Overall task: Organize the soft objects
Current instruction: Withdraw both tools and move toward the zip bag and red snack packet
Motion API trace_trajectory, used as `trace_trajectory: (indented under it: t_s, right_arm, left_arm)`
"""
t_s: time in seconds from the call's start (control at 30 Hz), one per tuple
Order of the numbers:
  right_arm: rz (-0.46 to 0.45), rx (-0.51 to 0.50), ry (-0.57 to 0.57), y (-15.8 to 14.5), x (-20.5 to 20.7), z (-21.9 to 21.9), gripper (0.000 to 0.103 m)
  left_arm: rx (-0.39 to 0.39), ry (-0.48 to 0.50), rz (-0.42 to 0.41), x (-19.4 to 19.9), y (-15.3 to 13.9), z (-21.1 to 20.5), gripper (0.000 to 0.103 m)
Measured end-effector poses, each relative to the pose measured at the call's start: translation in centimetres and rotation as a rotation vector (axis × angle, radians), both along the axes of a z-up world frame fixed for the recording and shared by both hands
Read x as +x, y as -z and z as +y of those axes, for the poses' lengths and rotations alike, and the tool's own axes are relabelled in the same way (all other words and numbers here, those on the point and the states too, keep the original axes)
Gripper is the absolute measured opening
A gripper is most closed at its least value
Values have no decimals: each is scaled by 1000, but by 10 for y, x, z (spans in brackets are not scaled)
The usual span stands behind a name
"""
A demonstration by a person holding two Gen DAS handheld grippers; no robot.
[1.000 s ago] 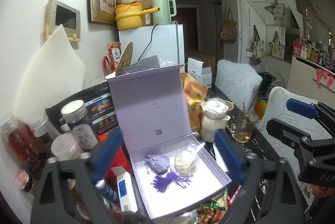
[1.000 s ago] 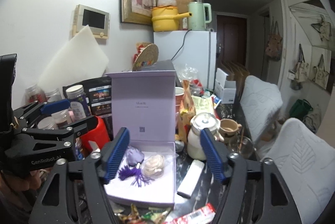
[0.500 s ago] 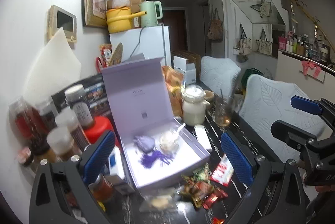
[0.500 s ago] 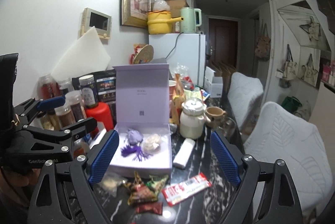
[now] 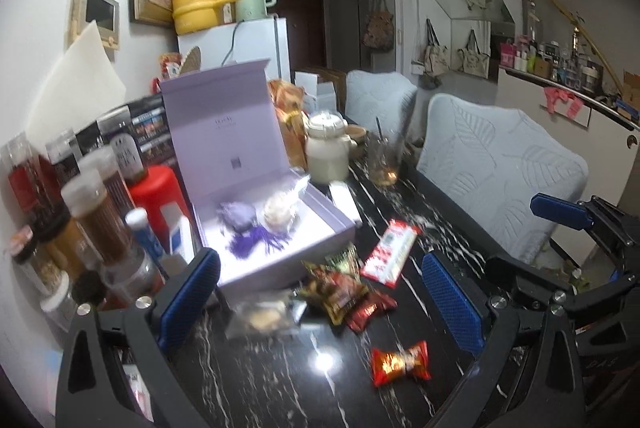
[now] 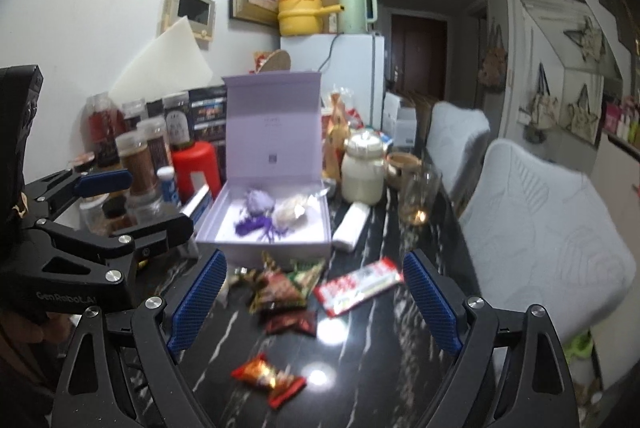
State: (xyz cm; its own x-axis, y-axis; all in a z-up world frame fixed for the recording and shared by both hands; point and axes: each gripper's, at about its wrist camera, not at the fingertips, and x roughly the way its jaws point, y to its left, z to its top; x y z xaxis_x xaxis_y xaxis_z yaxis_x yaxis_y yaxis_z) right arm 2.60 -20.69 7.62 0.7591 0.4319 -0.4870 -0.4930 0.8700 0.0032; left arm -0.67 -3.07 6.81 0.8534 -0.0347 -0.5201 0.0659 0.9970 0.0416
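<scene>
A: Sitting in the open lilac box (image 6: 276, 232): purple tasselled sachet (image 6: 259, 206) w/ a cream one (image 6: 290, 214) just beside it.

B: Wrappers?

A: Loose on the black table (image 6: 360, 380) in front of the box (red candy (image 6: 267, 379) nearest).

B: Grippers?

A: Left gripper (image 5: 320, 298) & right gripper (image 6: 314, 302) both spread wide over the table, nothing between; right's jaws were just opening.
</scene>
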Motion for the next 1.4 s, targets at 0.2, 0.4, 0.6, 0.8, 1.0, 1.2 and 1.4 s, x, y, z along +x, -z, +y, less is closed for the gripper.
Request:
trace_trajectory:
  t_s: [0.2, 0.4, 0.6, 0.8, 1.0, 1.2, 1.4]
  right_arm:
    - [68, 3, 17, 26, -18, -12, 91]
    - [119, -12, 36, 49, -29, -24, 91]
    - [173, -3, 47, 73, -33, -30, 91]
    - [252, 39, 34, 100, -32, -28, 91]
    - [307, 43, 6, 120, -25, -16, 91]
    - [328, -13, -42, 136, -13, 5, 91]
    - [337, -68, -98, 148, 2, 25, 91]
  left_arm:
    - [-13, 25, 53, -16, 23, -7, 103]
    - [-34, 37, 121, -24, 51, -13, 103]
    - [-65, 18, 182, -27, 73, -7, 103]
    - [-84, -4, 222, -28, 92, 4, 103]
    - [-133, -37, 261, -23, 106, 21, 103]
    - [-141, -75, 290, -15, 119, 35, 103]
    - [-153, -93, 302, -2, 127, 50, 103]
